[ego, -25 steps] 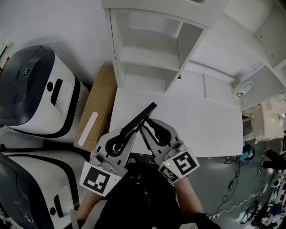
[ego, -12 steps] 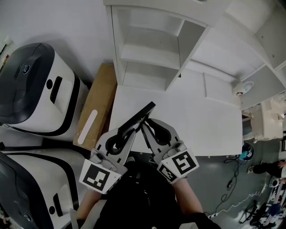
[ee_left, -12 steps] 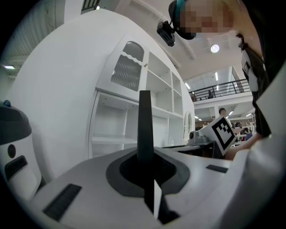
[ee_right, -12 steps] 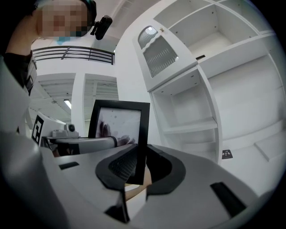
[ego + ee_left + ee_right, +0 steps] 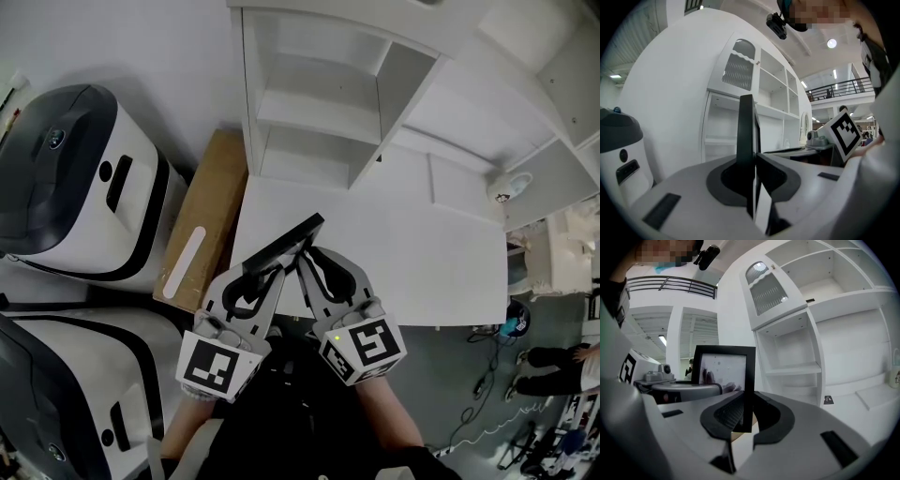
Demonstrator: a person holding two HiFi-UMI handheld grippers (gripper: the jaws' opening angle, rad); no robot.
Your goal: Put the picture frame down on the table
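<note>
Picture frame (image 5: 286,246): black, upright on edge, caught between both sets of jaws over the near left corner of the white desk (image 5: 422,253). I cannot tell whether its lower edge touches the desk.

Left gripper (image 5: 270,270): its own view shows the frame edge-on between the jaws. These jaws have just been opening; a sliver of gap shows beside the frame on the right jaw's side, so I read them as loosened, with the frame between them but not pinched.

Right gripper (image 5: 307,258): its jaws have just been closing and now clamp the frame's side bar.

Beyond the jaws: a white shelf unit (image 5: 319,103) on the desk. Left of the left jaws: a cardboard box (image 5: 211,206), then two white machines (image 5: 75,178).
</note>
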